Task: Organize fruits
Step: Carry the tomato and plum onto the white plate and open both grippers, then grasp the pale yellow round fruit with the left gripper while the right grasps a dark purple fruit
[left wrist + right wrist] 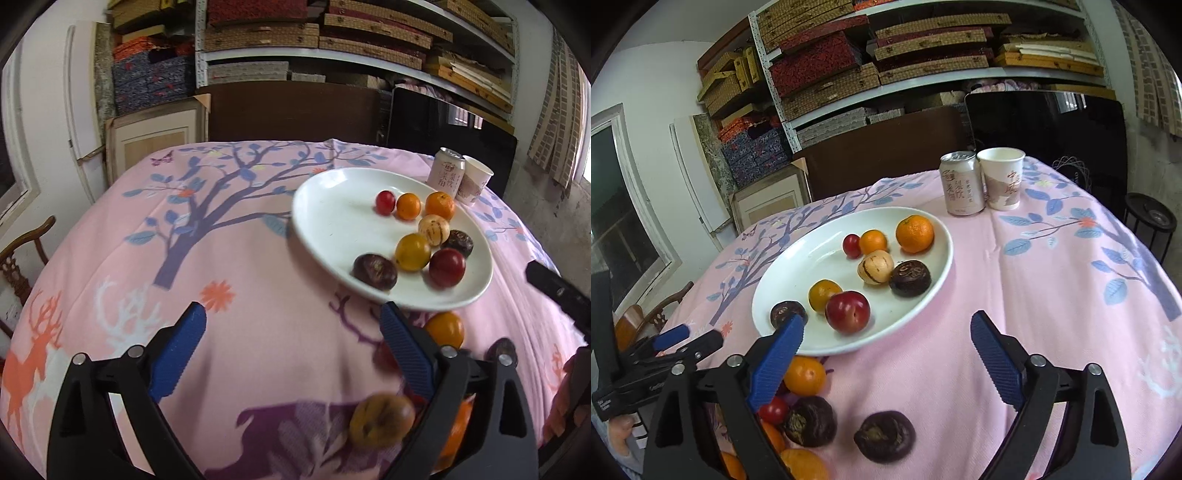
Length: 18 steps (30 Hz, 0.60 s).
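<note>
The left tongs (pixel 291 325) are wide open and hold nothing, with bare pink cloth (pixel 258 258) between the two blue tips. The right tongs (pixel 888 332) are wide open too, and one blue tip sits over the near rim of the white plate (pixel 783 266). Eight fruits lie on the right half of the plate; its left half is bare. More fruits (pixel 809 410) lie loose on the cloth just in front of the plate, and a dark fruit (pixel 884 435) lies a little apart from them. A can (pixel 962 184) and a paper cup (pixel 1003 179) stand touching, near the far edge of the table.
</note>
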{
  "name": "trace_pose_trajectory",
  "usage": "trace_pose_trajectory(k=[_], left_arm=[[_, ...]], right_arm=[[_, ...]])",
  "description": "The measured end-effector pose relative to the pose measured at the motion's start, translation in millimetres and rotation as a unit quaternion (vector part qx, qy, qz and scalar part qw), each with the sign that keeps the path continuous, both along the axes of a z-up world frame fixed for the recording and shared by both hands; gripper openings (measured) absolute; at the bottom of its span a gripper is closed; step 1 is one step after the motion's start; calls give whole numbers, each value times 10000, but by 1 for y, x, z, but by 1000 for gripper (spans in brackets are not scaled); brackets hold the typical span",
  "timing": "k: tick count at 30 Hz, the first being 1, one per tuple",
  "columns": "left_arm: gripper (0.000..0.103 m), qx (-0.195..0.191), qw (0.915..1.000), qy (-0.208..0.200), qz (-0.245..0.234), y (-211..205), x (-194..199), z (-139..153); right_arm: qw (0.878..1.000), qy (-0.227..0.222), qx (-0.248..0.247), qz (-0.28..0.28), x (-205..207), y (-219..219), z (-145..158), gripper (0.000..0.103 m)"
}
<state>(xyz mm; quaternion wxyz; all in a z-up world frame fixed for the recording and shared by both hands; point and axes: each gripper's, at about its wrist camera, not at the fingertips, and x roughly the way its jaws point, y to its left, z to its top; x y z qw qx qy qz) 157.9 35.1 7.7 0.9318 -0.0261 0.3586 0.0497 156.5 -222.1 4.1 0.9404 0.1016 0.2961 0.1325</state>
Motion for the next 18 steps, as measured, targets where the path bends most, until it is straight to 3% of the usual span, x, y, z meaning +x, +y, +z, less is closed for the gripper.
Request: trace_pose_trajectory(k=[2, 10, 18], left_arm=[[93, 8, 10000, 61, 56, 4, -10, -4], [93, 80, 9998, 165, 30, 2, -40, -15], [96, 364, 9985, 54, -409, -27, -54, -16]], right_arm=[[9998, -115, -50, -132, -14, -7, 5, 99], [9985, -148, 119, -516, -50, -33, 1, 100], [9988, 30, 168, -459, -56, -34, -5, 100]])
